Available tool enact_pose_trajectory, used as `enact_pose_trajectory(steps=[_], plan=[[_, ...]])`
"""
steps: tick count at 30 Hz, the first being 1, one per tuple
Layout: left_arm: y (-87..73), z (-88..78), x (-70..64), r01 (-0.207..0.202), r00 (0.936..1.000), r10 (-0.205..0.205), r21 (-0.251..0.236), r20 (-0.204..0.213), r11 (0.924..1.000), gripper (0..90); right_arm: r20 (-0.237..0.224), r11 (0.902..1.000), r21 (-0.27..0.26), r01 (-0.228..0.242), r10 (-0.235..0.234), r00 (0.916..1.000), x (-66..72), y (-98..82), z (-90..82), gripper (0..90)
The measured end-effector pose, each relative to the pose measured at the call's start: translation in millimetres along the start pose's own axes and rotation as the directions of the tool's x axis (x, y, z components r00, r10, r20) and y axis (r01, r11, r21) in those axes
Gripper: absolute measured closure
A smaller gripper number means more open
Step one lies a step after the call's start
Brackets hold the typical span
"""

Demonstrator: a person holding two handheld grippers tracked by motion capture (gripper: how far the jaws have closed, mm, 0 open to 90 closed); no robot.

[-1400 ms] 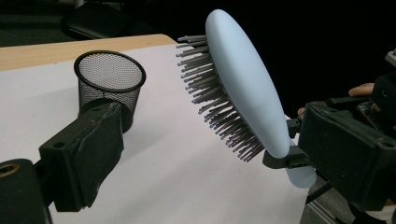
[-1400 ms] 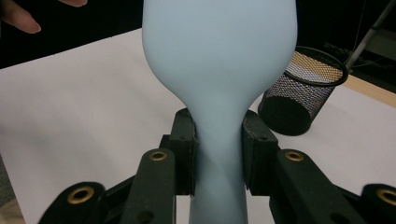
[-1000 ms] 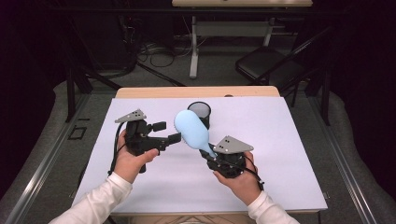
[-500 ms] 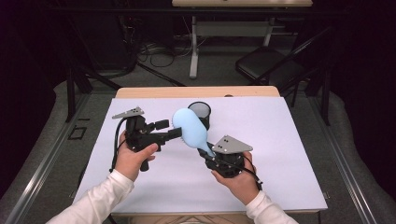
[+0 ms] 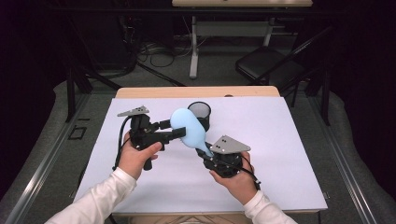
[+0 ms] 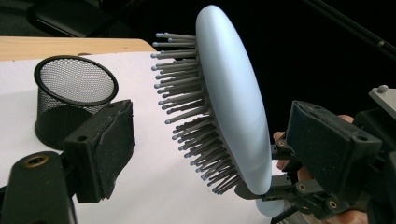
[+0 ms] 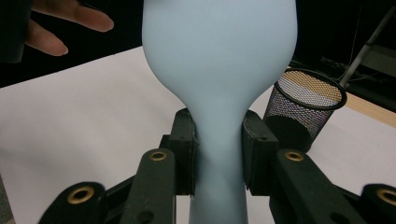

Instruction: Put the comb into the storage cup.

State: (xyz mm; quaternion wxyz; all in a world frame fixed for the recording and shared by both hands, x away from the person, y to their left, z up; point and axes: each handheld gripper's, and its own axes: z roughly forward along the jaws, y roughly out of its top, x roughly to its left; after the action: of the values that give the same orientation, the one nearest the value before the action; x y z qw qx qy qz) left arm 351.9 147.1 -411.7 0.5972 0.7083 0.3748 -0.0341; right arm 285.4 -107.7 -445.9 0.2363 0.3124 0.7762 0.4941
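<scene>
One hairbrush (image 5: 188, 131) (light blue), handle pinched by right claw (image 7: 218, 154), left claw (image 6: 210, 158) spread around it, one mesh cup (image 5: 200, 115).

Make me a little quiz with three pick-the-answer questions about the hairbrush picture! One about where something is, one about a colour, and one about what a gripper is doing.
1. Where does the mesh cup stand?
A. on the white table cover
B. on the floor
C. on the chair

2. What colour is the hairbrush?
A. red
B. light blue
C. green

3. What is the right gripper doing?
A. hanging open over the table
B. lying flat on the table
C. clamping the brush's handle

Answers:
1. A, the high view shows the cup on the white cover, near its far edge.
2. B, its smooth back is pale blue in every view.
3. C, the right gripper view shows both jaws pressed on the narrow handle. The left gripper has been closing with the brush head between its jaws, not touching yet.
</scene>
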Motion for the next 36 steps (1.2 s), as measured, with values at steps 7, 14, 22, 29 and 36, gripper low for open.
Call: enact_pose_trajectory(steps=[7, 14, 22, 29, 36], plan=[[0.8, 5.9, -0.9, 0.012, 0.9998, -0.012, 0.011, 0.014, 0.9999, 16.0, -0.003, 1.0000, -0.007, 0.005, -0.005, 1.0000, 1.5, 0.3, -0.3, 69.5], [1.8, 8.2, -1.1, 0.030, 0.9991, -0.030, 0.007, 0.030, 0.9995, 17.8, -0.005, 0.9999, -0.009, 0.007, -0.007, 1.0000, 3.3, -0.1, 0.3, 69.5], [2.3, 10.5, -0.4, 0.030, 0.9991, -0.031, 0.015, 0.030, 0.9994, 19.1, -0.010, 0.9999, -0.009, 0.008, -0.008, 0.9999, 4.1, -0.6, 1.1, 69.5], [2.0, 11.2, -0.4, 0.034, 0.9988, -0.035, 0.018, 0.035, 0.9992, 23.1, -0.010, 0.9999, -0.008, 0.010, -0.010, 0.9999, 5.0, -0.7, 1.0, 69.5], [0.9, 12.6, 1.0, 0.058, 0.9976, -0.059, 0.032, 0.037, 0.9978, 27.8, -0.009, 0.9999, -0.010, 0.013, -0.013, 0.9999, 5.6, -0.8, 0.8, 69.5]])
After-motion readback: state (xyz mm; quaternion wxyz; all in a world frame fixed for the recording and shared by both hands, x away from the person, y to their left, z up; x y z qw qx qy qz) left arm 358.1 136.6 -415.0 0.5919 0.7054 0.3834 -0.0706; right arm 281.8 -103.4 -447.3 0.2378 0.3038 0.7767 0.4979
